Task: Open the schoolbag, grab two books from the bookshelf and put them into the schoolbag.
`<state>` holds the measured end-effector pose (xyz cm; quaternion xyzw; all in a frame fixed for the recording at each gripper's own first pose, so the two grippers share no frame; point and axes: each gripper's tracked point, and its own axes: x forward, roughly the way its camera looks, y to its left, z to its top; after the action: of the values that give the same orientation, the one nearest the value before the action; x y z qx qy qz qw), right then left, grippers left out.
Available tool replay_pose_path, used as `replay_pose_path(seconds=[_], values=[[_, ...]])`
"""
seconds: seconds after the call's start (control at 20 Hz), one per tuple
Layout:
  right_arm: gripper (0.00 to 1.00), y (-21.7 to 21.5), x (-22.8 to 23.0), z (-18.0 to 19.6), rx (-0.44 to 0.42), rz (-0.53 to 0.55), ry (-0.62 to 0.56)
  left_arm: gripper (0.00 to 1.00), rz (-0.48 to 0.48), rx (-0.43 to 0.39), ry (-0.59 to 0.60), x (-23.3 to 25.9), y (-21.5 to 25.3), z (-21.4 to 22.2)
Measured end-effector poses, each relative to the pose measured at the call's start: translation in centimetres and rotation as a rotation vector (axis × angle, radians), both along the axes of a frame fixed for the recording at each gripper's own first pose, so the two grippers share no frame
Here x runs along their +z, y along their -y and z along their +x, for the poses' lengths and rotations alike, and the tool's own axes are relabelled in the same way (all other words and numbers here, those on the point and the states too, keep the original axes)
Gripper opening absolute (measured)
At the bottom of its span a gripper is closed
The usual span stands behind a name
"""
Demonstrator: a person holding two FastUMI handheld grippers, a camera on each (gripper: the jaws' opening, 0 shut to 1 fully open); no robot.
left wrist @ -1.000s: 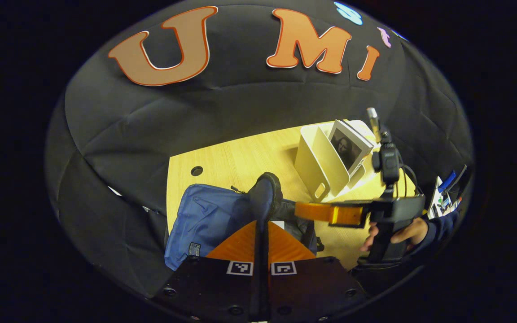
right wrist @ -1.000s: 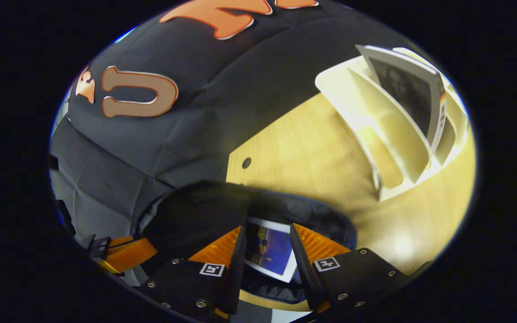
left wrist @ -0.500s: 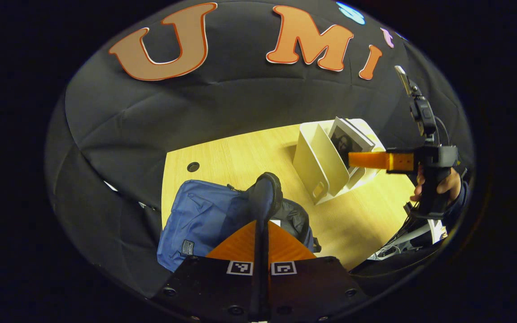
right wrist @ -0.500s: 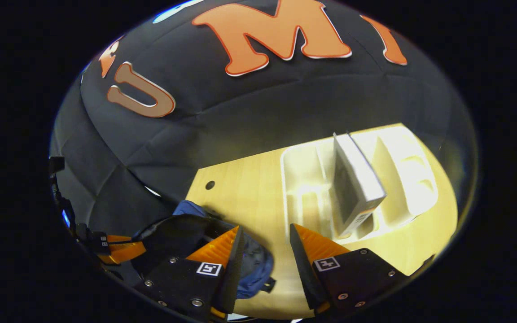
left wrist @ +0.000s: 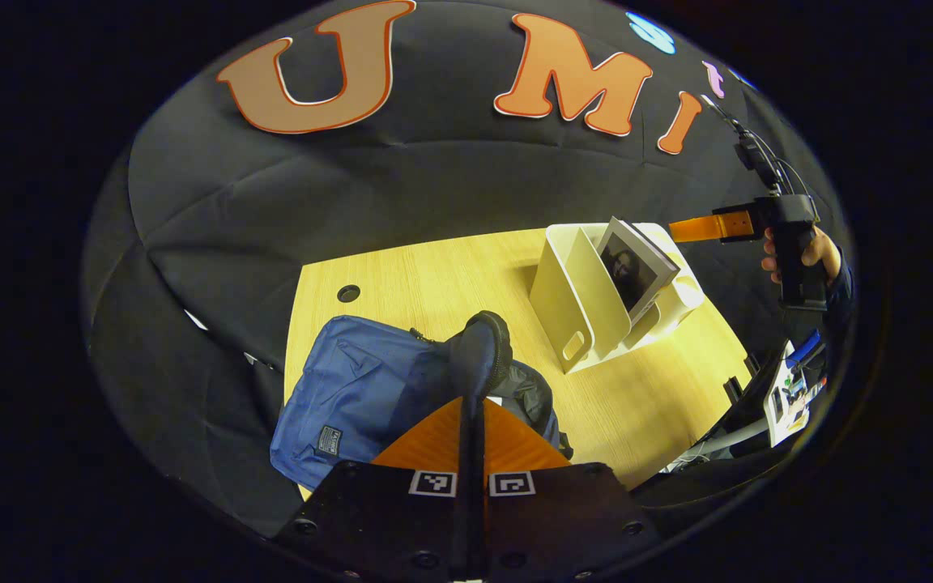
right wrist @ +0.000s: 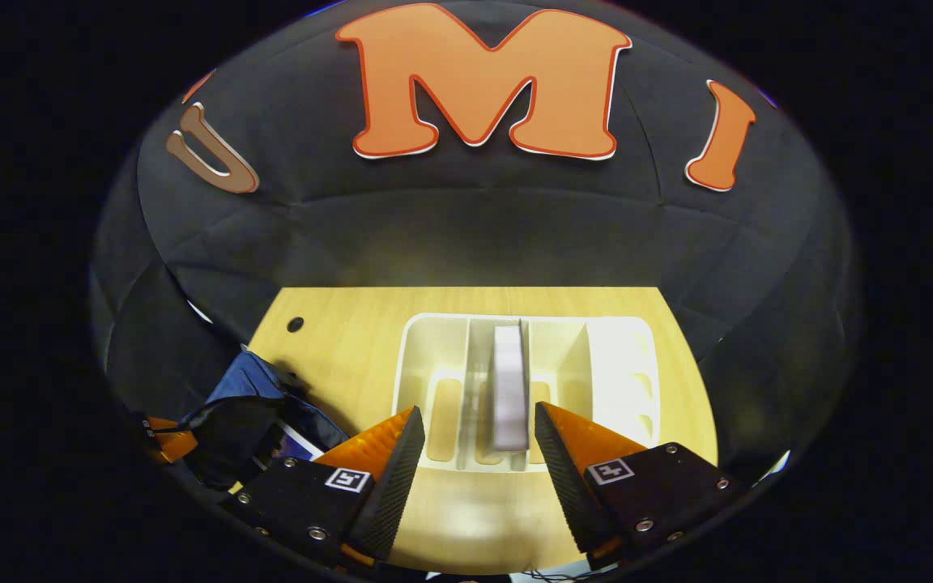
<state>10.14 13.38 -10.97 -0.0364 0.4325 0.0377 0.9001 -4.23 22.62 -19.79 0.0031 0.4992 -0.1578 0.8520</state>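
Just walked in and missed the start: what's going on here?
A person is packing books into a blue schoolbag. The left gripper is shut on the bag's dark flap, holding it up. The right gripper is open above the white bookshelf, lined up with the book standing there.

In the right gripper view the right gripper (right wrist: 473,429) hangs above the white bookshelf (right wrist: 620,356) with its jaws spread, and the book (right wrist: 509,389) stands edge-on between dividers, with empty slots on its left and right. The bare table (left wrist: 434,275) lies open between bookshelf and blue schoolbag (left wrist: 353,389). The left gripper (left wrist: 472,397) pinches the bag's dark flap (left wrist: 479,356) upright, blocking the near side of its mouth.
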Motion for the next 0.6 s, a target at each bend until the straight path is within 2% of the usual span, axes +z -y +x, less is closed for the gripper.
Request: replay_pose_path(seconds=[0.1,0.3,0.4,0.6], values=[[0.87,0.7,-0.5,1.1,0.002,-0.025,-0.033,0.01,-0.005,0.012,0.000,0.0,-0.1,0.0],[0.90,1.4,-3.1,2.9,0.000,-0.026,-0.133,0.01,-0.026,0.033,-0.007,-0.4,0.1,-0.3],[0.95,2.0,-4.8,3.4,0.005,-0.044,-0.181,0.01,-0.036,0.044,-0.018,-0.8,0.1,-0.5],[0.96,1.9,-6.4,4.2,0.002,-0.038,-0.235,0.01,-0.044,0.065,-0.029,-1.4,-0.1,-0.6]])
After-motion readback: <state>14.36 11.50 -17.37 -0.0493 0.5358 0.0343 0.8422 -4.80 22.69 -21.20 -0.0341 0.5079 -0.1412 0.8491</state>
